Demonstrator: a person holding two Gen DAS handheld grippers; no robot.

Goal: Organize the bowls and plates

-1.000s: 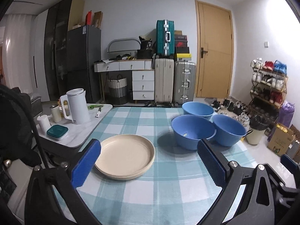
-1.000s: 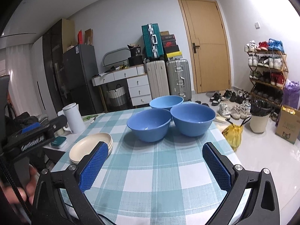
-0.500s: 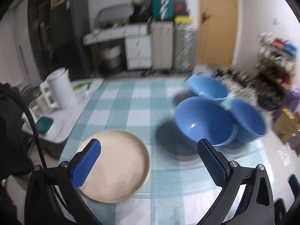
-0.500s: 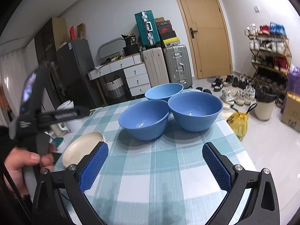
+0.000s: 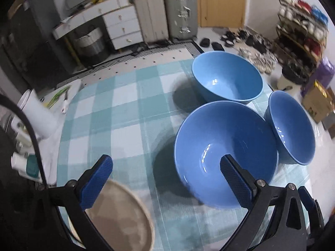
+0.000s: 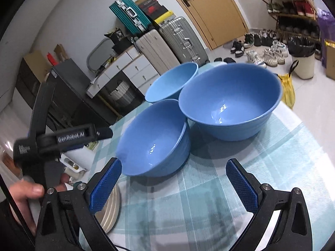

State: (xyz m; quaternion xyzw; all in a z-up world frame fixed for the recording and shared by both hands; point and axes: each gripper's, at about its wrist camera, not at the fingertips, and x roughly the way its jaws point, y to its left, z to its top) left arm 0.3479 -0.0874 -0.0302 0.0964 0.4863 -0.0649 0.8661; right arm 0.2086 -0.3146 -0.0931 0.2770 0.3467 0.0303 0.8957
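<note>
Three blue bowls stand clustered on a checked teal-and-white tablecloth (image 5: 117, 113). The nearest bowl (image 5: 226, 152) sits just beside the far bowl (image 5: 228, 77) and the right-hand bowl (image 5: 293, 127), rims close or touching. One stack of cream plates (image 5: 123, 221) lies at the table's near left corner; their number cannot be told from the left wrist view, while the right wrist view shows several layered rims (image 6: 112, 207).

The left gripper (image 5: 165, 173) hangs with jaws spread wide and holding nothing, one blue pad over the plates, the other over the nearest bowl. The right gripper (image 6: 172, 186) is likewise wide apart and empty, facing the bowls.

Two grey suitcases (image 5: 165, 10) stand by one wooden door (image 5: 222, 2).
</note>
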